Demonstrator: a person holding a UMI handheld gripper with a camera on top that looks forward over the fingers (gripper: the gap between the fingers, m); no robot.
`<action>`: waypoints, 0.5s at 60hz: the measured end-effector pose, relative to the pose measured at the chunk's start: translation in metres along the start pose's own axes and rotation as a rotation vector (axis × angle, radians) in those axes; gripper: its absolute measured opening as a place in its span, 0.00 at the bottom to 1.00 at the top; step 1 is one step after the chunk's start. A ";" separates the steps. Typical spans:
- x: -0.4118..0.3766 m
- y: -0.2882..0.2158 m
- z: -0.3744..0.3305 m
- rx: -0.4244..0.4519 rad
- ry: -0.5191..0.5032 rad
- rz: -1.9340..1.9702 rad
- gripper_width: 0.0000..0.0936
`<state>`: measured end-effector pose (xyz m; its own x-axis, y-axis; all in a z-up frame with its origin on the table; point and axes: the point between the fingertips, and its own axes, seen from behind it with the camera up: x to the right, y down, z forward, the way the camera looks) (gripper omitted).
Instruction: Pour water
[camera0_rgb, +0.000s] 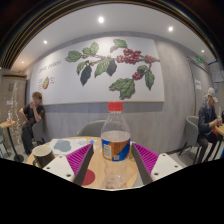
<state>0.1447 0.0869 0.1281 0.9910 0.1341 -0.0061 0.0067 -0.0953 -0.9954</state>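
A clear plastic water bottle (115, 145) with a red cap and a blue and orange label stands upright between my fingers. My gripper (114, 168) has its magenta pads (80, 160) pressed against both sides of the bottle's lower body. A dark cup (42, 154) with a white rim sits on the table to the left, beyond the left finger. The bottle's base is hidden low between the fingers.
The round wooden table (62, 165) carries coloured shapes. A person sits on a chair (33, 120) at the far left and another person (209, 118) at a table on the far right. A grey chair (92, 128) stands behind the table before a wall mural.
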 end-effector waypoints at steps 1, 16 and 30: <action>0.001 -0.002 0.004 0.003 0.002 -0.006 0.88; 0.008 -0.021 0.048 0.070 0.041 -0.029 0.53; 0.003 -0.020 0.051 0.083 0.034 -0.050 0.33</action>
<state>0.1407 0.1395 0.1435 0.9936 0.1031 0.0460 0.0470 -0.0067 -0.9989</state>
